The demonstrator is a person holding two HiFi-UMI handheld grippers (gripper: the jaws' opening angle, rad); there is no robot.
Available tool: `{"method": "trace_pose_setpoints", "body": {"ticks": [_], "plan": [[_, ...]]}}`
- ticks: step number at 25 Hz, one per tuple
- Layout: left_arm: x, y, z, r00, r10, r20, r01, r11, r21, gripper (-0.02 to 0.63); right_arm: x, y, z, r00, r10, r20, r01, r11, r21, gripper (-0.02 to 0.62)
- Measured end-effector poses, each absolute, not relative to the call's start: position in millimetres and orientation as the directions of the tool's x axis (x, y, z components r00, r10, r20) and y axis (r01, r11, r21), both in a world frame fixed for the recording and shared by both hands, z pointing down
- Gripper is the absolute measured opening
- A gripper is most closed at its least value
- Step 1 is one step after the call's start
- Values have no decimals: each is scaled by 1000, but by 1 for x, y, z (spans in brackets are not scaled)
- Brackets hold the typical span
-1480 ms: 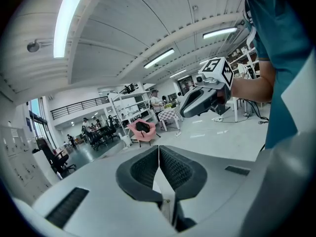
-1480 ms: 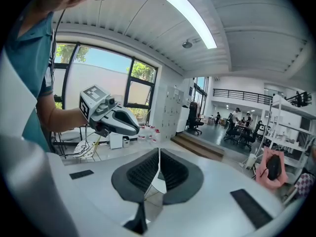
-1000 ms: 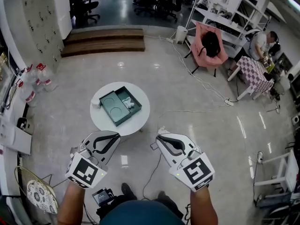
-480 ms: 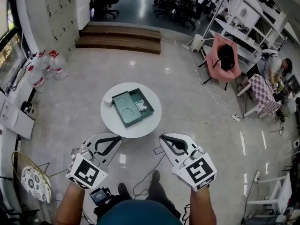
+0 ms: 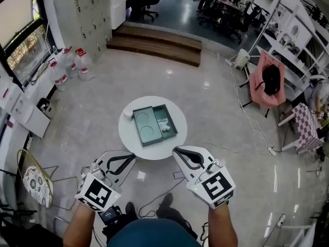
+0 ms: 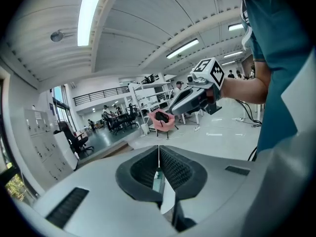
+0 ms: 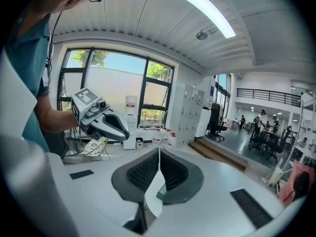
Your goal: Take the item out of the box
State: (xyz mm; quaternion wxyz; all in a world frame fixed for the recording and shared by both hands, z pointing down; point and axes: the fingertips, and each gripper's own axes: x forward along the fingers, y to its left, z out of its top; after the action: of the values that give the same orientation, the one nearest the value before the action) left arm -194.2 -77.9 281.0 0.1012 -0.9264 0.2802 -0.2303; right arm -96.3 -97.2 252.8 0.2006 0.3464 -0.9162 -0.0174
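Standing short of the round white tabletop (image 5: 134,140), both tools shut and empty: left tool (image 5: 127,158) and right tool (image 5: 181,152) each have their jaws pressed together with nothing between them. The dark green open box (image 5: 145,131) sits ahead of the tips, between the two tools. The white item (image 5: 164,126) lies in the compartment on the right tool's side.

Risks:
- Jaws must part before the reach; arriving closed would shove the box across the smooth tabletop.
- A snug fit could lift the box with the item unless the left tool steadies it.
- Floor cables lie under the tools, so tripping is possible.

Unclear:
- The item's shape and material are too small to tell.
- A small white object (image 5: 127,116) beyond the left tool is unidentified.
- Both gripper views show only slivers of the tabletop.
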Motion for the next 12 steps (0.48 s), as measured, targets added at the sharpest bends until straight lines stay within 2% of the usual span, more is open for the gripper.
{"method": "trace_pose_setpoints", "body": {"ticks": [12], "plan": [[-54,-106,285,652,-646,397,-552,-763,-336,21,38,-141,257,-767,-552,327,-530,832,163,40]]}}
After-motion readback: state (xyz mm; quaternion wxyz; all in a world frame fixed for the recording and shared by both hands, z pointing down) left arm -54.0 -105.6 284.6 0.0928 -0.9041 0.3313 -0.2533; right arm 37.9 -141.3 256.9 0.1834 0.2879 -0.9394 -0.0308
